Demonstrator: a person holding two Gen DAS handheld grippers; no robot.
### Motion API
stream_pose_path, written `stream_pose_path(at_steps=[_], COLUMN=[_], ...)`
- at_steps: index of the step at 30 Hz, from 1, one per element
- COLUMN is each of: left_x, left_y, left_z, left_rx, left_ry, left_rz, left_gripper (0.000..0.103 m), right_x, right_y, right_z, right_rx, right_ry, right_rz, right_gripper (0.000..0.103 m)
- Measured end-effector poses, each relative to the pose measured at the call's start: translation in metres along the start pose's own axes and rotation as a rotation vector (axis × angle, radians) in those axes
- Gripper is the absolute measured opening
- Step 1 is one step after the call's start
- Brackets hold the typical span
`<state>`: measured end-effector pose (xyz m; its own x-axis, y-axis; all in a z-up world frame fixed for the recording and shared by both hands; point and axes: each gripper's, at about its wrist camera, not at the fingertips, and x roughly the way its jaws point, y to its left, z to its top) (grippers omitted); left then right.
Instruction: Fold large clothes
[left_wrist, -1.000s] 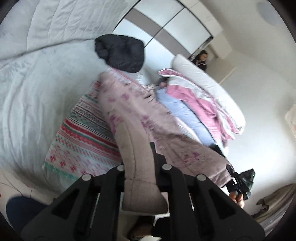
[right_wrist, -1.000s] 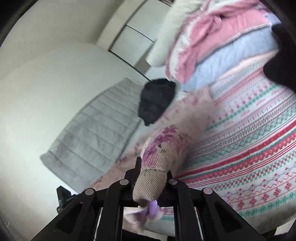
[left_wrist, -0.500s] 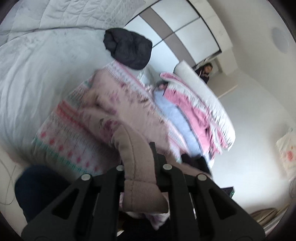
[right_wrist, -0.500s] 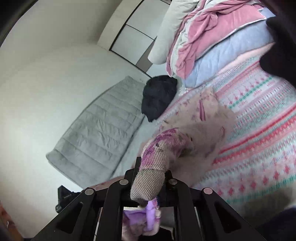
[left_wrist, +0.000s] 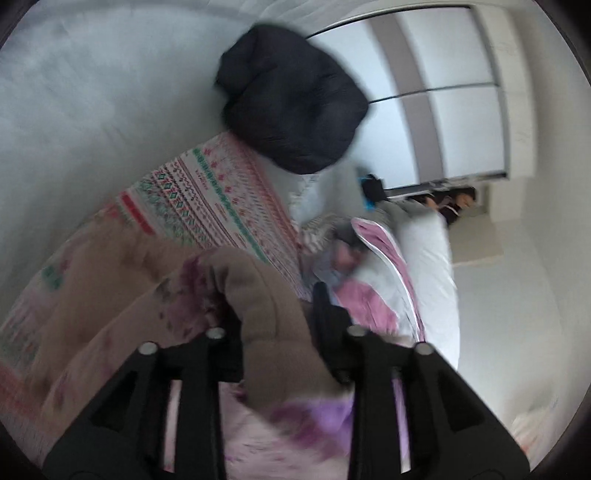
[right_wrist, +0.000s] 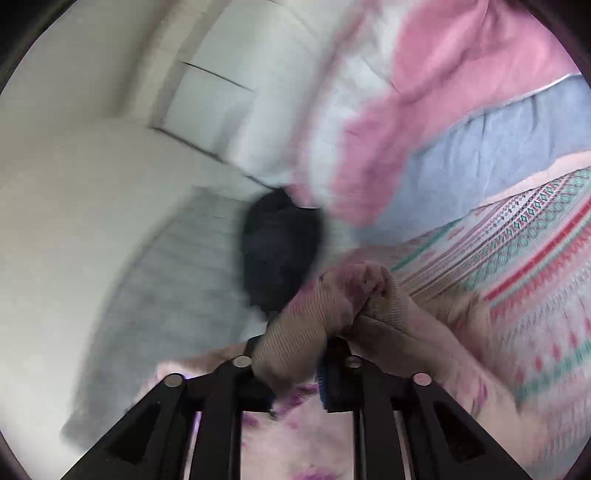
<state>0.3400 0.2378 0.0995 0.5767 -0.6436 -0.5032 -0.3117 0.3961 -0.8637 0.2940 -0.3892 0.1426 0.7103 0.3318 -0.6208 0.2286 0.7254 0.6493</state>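
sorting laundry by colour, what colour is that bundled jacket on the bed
Black or very dark navy, clearest in the left wrist view.

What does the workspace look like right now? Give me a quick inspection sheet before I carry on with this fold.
Surface: patterned striped bedcover on a bed.
Job's things: pinkish floral garment, bunched on the bedcover and gripped at two spots.
Clutter: black bundle at the bedcover's far end; pile of pink, blue and white bedding; grey quilted blanket.
Grippers: left gripper shut on the garment; right gripper shut on another fold of it.
Cables: nothing seen.
Surroundings: white wardrobe doors; a person at the far end; both views motion-blurred.
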Motion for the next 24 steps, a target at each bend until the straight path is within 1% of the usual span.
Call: stream_pose_path(at_steps=[2, 3, 4, 5, 6, 7, 9, 10, 11, 12, 13, 14, 15, 16, 17, 18, 19, 20, 21, 22, 23, 24], left_x=[0.026, 0.030, 0.033, 0.032, 0.028, 0.022, 0.010, 0.004, 0.002, -0.001, 0.000, 0.002, 0.009, 0.020, 0.028, 0.035, 0.040, 0.044, 0.050, 0.057, 0.065, 0.071], left_y=[0.032, 0.044, 0.054, 0.062, 0.066, 0.070, 0.075, 0.076, 0.074, 0.070, 0.066, 0.064, 0.061, 0.059, 0.060, 0.059, 0.058, 0.059, 0.060, 0.062, 0.066, 0.067], left_z=[0.020, 0.024, 0.029, 0.035, 0.041, 0.045, 0.051, 0.052, 0.053, 0.050, 0.049, 0.043, 0.037, 0.031, 0.025, 0.020, 0.014, 0.009, 0.007, 0.005, 0.005, 0.004], left_rx=[-0.101, -0.129, -0.144, -0.140, -0.128, -0.126, -0.148, -0.122, -0.090, -0.021, 0.045, 0.109, 0.166, 0.218, 0.270, 0.314, 0.368, 0.402, 0.418, 0.424, 0.426, 0.432], left_ry=[0.009, 0.010, 0.010, 0.000, -0.022, -0.049, -0.103, -0.109, -0.106, -0.108, -0.111, -0.100, -0.072, -0.018, 0.047, 0.087, 0.093, 0.068, 0.054, 0.053, 0.060, 0.056], left_rz=[0.066, 0.078, 0.063, 0.018, -0.011, -0.024, -0.052, -0.072, -0.073, -0.050, -0.001, 0.068, 0.137, 0.187, 0.231, 0.265, 0.305, 0.343, 0.379, 0.409, 0.422, 0.436], left_gripper=[0.041, 0.048, 0.049, 0.049, 0.052, 0.059, 0.067, 0.067, 0.067, 0.069, 0.071, 0.072, 0.072, 0.073, 0.073, 0.073, 0.073, 0.073, 0.073, 0.073, 0.073, 0.073], right_x=[0.043, 0.055, 0.059, 0.059, 0.057, 0.053, 0.044, 0.041, 0.041, 0.040, 0.039, 0.038, 0.039, 0.040, 0.043, 0.043, 0.047, 0.053, 0.063, 0.070, 0.079, 0.083], right_y=[-0.032, -0.051, -0.065, -0.072, -0.080, -0.088, -0.097, -0.098, -0.097, -0.098, -0.098, -0.097, -0.095, -0.090, -0.080, -0.080, -0.068, -0.060, -0.051, -0.047, -0.046, -0.045], right_z=[0.016, 0.019, 0.021, 0.023, 0.024, 0.024, 0.023, 0.021, 0.017, 0.015, 0.011, 0.007, 0.001, -0.004, -0.009, -0.012, -0.021, -0.029, -0.038, -0.044, -0.048, -0.050], right_rx=[0.115, 0.182, 0.207, 0.204, 0.200, 0.201, 0.169, 0.132, 0.085, 0.033, -0.018, -0.058, -0.111, -0.187, -0.286, -0.351, -0.468, -0.558, -0.670, -0.719, -0.750, -0.757], right_ry=[0.085, 0.094, 0.083, 0.071, 0.058, 0.044, 0.032, 0.036, 0.045, 0.056, 0.063, 0.063, 0.064, 0.069, 0.077, 0.084, 0.096, 0.105, 0.111, 0.115, 0.130, 0.134], right_rz=[-0.113, -0.142, -0.144, -0.134, -0.119, -0.107, -0.121, -0.130, -0.136, -0.142, -0.149, -0.150, -0.156, -0.166, -0.182, -0.200, -0.236, -0.264, -0.323, -0.367, -0.412, -0.428], right_gripper=[0.047, 0.050, 0.053, 0.055, 0.063, 0.068, 0.070, 0.070, 0.070, 0.071, 0.071, 0.071, 0.071, 0.071, 0.071, 0.071, 0.071, 0.071, 0.071, 0.071, 0.071, 0.070])
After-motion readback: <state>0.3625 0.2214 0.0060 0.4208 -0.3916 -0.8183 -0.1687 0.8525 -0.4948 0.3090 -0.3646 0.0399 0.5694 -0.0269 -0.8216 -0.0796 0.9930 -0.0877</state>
